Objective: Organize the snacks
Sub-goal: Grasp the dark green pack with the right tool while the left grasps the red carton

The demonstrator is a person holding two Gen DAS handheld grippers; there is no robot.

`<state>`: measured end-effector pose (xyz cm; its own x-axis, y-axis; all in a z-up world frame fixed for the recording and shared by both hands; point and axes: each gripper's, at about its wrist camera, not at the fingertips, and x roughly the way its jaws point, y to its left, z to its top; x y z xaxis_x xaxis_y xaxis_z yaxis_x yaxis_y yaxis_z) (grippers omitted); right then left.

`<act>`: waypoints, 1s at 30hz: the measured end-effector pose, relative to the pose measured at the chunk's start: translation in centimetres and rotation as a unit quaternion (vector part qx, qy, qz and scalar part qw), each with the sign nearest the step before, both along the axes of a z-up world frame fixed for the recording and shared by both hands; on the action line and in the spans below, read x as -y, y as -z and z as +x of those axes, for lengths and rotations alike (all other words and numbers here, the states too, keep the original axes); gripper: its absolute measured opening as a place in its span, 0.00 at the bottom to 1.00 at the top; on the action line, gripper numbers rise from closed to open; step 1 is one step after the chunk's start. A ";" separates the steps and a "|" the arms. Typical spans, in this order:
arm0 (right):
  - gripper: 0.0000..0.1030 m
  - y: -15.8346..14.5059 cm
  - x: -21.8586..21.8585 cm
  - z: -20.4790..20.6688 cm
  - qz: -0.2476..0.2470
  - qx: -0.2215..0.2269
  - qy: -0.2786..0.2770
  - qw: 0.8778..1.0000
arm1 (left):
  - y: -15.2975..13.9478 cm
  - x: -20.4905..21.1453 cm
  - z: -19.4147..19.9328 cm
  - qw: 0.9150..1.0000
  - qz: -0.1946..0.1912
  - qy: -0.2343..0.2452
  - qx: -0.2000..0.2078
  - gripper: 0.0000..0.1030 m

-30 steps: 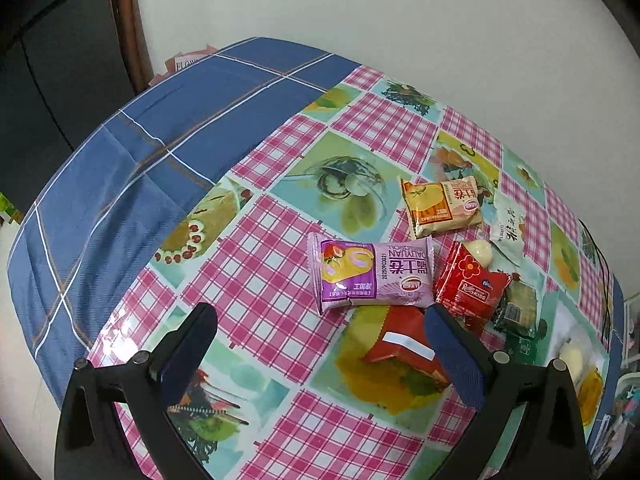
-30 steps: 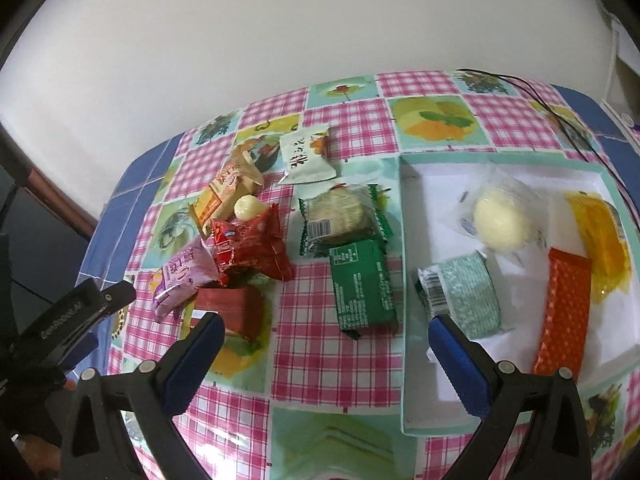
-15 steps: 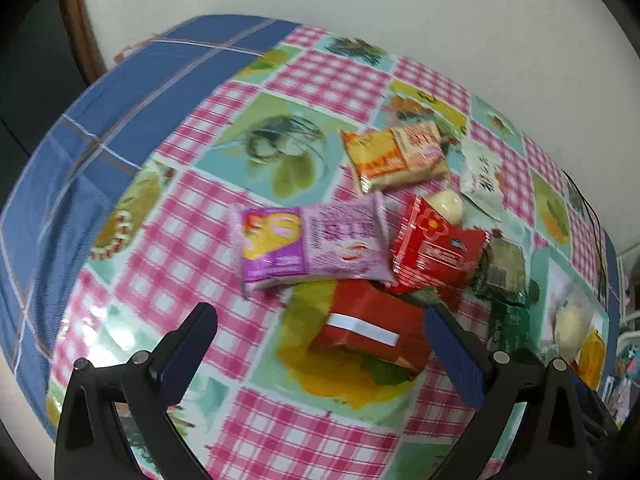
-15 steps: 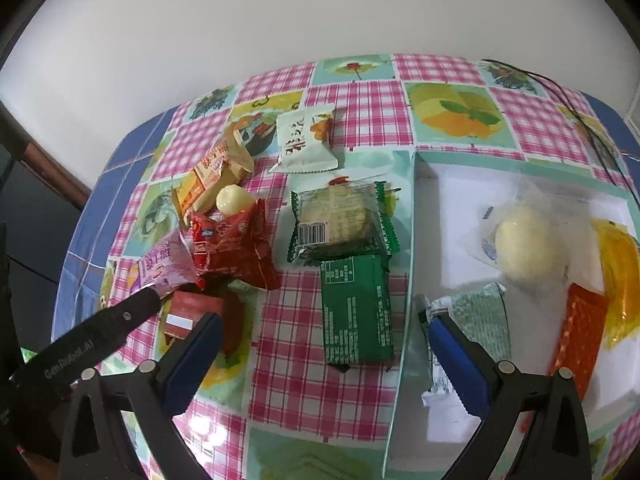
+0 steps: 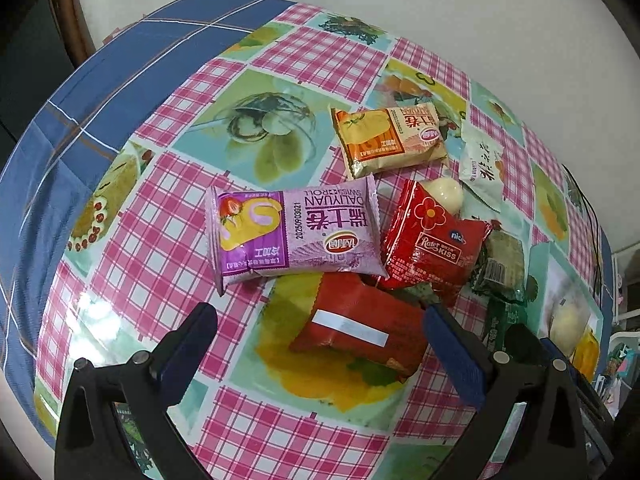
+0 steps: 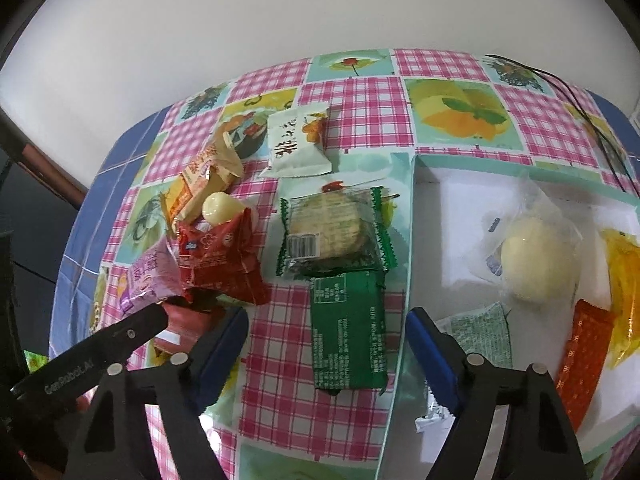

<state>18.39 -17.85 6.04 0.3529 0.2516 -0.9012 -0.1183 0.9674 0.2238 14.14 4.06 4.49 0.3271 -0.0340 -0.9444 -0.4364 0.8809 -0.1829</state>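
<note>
A red packet with a white strip (image 5: 360,324) lies on the checked tablecloth between the fingers of my left gripper (image 5: 320,344), which is open; its right finger sits close to the packet's edge and the left one stands well off. A dark green packet (image 6: 346,336) lies lengthwise between the fingers of my right gripper (image 6: 326,340). Those jaws are closing, with a gap still on both sides of the packet. Beside it stands a white box (image 6: 412,240) holding a wrapped pale bun (image 6: 536,260), a light green packet (image 6: 480,332) and an orange packet (image 6: 584,356).
Loose snacks crowd the cloth: a purple roll packet (image 5: 296,232), a red flower packet (image 5: 432,244), an orange-beige packet (image 5: 388,136), a white packet (image 5: 480,164), a cream ball (image 5: 444,194) and a clear cookie pack (image 6: 332,232). A black cable (image 6: 580,100) runs at the far right.
Both grippers have come down and forward over the snacks. The red packet now lies between the left fingers. The right fingers have narrowed around the dark green packet.
</note>
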 end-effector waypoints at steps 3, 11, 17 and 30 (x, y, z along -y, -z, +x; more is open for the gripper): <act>0.72 -0.2 0.3 0.1 -0.002 -0.001 0.005 1.000 | 0.2 -0.1 0.1 1.000 -0.001 -0.001 -0.002 1.00; 0.61 -1.5 0.1 0.1 0.016 0.011 -0.005 1.000 | -0.1 -0.2 -0.1 1.000 -0.001 -0.002 0.002 1.00; 0.57 0.0 -0.5 0.2 -0.013 -0.002 -0.013 1.000 | 0.0 0.0 -0.1 1.000 -0.003 0.002 -0.002 1.00; 0.49 1.5 -1.9 0.1 -0.075 -0.002 -0.031 0.997 | 0.2 0.3 0.4 1.000 -0.002 0.018 -0.003 1.00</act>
